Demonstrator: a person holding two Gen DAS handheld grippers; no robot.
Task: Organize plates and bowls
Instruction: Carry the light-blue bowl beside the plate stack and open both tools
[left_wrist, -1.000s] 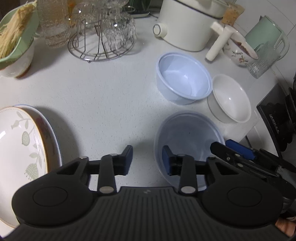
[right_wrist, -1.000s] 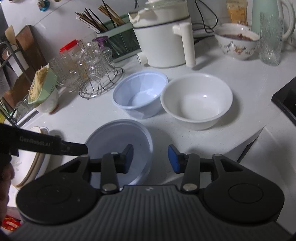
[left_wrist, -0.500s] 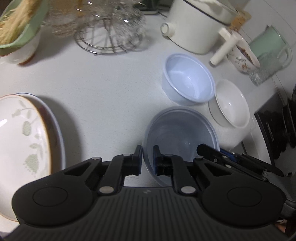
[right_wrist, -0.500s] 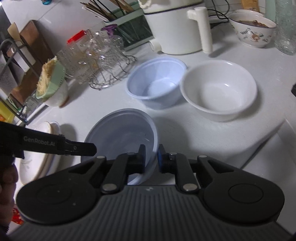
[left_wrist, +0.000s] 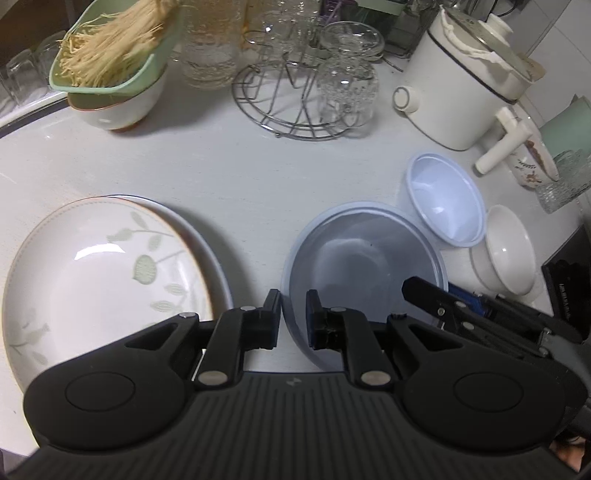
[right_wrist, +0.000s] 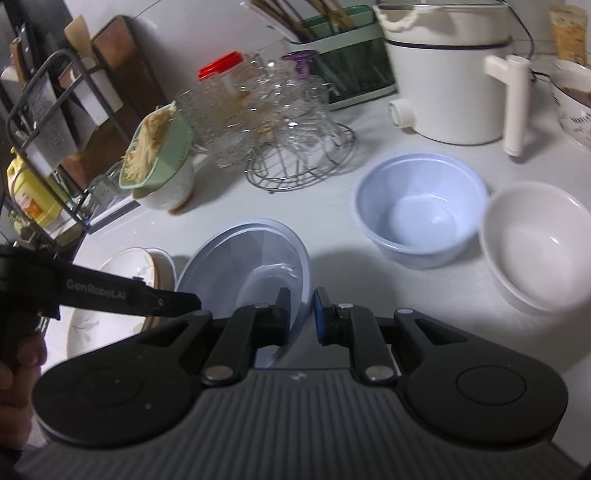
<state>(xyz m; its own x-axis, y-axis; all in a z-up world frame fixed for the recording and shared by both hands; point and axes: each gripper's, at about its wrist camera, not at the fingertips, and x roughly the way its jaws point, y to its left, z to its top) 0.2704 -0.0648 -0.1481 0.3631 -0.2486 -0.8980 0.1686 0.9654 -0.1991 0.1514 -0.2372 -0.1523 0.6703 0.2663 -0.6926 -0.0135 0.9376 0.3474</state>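
Observation:
A large translucent grey-blue bowl hangs tilted just above the white counter, held by both grippers. My left gripper is shut on its near left rim, one finger inside and one outside. My right gripper is shut on the bowl's right rim; it also shows at the bowl's right edge in the left wrist view. A stack of leaf-patterned plates lies just left of the bowl. A smaller light-blue bowl and a white bowl stand to the right.
Behind stand a wire rack of upturned glasses, a green strainer of noodles on a white bowl and a white electric pot. A patterned bowl and a glass sit at the far right.
Both grippers closed on the large bowl's rim. They have carried it left, toward the stack of plates, and raised it slightly off the counter.

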